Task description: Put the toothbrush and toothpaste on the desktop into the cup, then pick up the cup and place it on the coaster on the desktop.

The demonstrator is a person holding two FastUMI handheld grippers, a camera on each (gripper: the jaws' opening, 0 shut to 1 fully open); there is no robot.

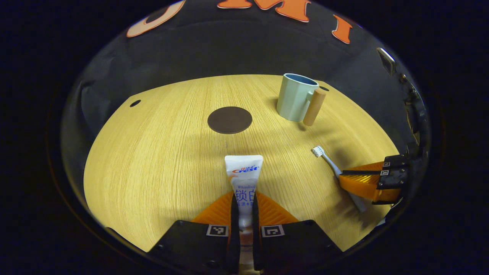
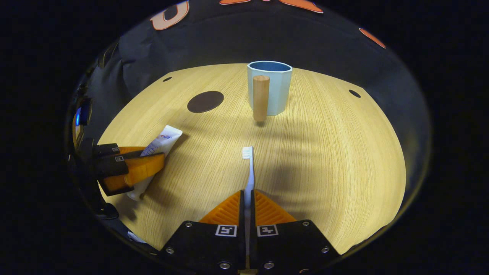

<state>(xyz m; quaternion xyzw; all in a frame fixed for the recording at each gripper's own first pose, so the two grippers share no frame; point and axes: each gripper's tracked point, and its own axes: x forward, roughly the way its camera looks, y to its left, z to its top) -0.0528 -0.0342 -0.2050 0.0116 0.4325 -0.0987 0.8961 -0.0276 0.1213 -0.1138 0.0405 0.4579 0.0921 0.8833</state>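
My left gripper (image 1: 244, 200) is shut on the white toothpaste tube (image 1: 243, 173), whose flat end points toward the coaster. In the right gripper view that gripper (image 2: 154, 162) and the tube (image 2: 162, 142) sit at the left. My right gripper (image 2: 248, 196) is shut on the handle of the white toothbrush (image 2: 249, 168), bristles pointing toward the cup. The left gripper view has that gripper (image 1: 344, 177) and the toothbrush (image 1: 324, 156) at the right. The pale blue cup (image 1: 296, 97) (image 2: 273, 89) with a wooden handle stands upright at the back. The dark round coaster (image 1: 229, 120) (image 2: 205, 101) lies left of it.
The round wooden table (image 1: 153, 152) (image 2: 336, 160) has small dark holes (image 1: 135, 103) (image 2: 354, 93) near its far edge. Black cloth wall rises behind it. A dark device (image 2: 82, 114) hangs at the far left.
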